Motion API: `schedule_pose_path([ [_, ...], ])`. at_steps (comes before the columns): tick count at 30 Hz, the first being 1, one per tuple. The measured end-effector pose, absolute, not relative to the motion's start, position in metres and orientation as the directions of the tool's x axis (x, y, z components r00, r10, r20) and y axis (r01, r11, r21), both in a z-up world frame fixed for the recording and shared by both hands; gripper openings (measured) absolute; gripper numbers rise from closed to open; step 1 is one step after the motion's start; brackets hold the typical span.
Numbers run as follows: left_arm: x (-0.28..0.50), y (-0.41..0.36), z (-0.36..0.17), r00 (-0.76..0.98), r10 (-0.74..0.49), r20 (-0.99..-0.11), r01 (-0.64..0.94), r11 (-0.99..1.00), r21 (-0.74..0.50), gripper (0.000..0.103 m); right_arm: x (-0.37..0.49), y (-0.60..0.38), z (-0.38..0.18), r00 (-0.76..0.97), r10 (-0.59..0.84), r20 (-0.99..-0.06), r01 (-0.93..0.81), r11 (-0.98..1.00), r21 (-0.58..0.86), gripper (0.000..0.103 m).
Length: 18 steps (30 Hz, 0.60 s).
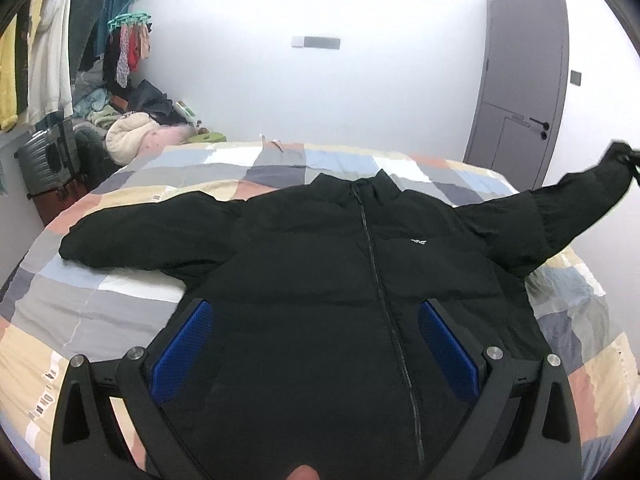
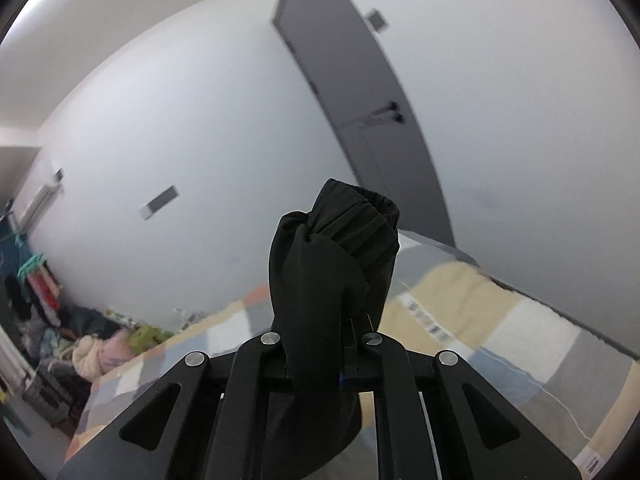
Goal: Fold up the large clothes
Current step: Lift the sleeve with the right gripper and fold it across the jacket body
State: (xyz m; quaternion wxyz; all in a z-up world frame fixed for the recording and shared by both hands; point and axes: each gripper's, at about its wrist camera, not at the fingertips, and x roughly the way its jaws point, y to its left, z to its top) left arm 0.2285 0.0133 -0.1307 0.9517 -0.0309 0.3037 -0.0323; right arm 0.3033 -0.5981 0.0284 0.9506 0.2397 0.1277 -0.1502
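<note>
A: Where was the jacket (image 1: pixel 320 264) in the left wrist view?

B: It filled the centre and lower half of the frame, spread front-up on the patchwork quilt (image 1: pixel 100 300), zip closed and running down the middle. One sleeve lay flat toward the left of the frame; the other sleeve (image 1: pixel 580 196) rose off the bed toward the right edge.

A: And the left gripper (image 1: pixel 316 344)?

B: At the bottom of the frame, its jaws stood wide apart, blue pads (image 1: pixel 182 350) showing on both sides, with the jacket's lower body seen between them. Nothing was caught in them; whether the fingertips touched the cloth I could not tell.

A: What about the right wrist view?

B: The right gripper (image 2: pixel 320 344) sat at the lower centre, jaws clamped together on the sleeve (image 2: pixel 320 272). The bunched black fabric stood up above the fingers, its elastic cuff (image 2: pixel 372 204) at the top, just right of centre.

A: Anything around it?

B: The quilt (image 2: pixel 500 320) ran across the lower right, blurred. A grey door (image 2: pixel 360 92) leaned through the upper middle against the white wall.

A: And the rest of the room?

B: In the left wrist view, hanging clothes (image 1: pixel 48 52) filled the upper left, a dark suitcase (image 1: pixel 46 160) stood below them at the left edge, and a heap of laundry (image 1: pixel 132 132) lay beside the bed. The door (image 1: pixel 520 80) was at the upper right
</note>
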Motion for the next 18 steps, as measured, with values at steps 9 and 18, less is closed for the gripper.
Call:
schedule_pose_path([
  [9,0.209,0.047,-0.122,0.836,-0.085,-0.542,0.045,0.995,-0.085,0.103,0.333,-0.451,0.099,0.955,-0.145,-0.259,0.206,0.953,0.223,0.008],
  [18,0.205,0.08,-0.126,0.845,-0.077,-0.53,0.025,0.994,-0.105,0.103,0.37,-0.293,0.112,0.967,0.026,-0.252,-0.007,0.997,0.079,0.008],
])
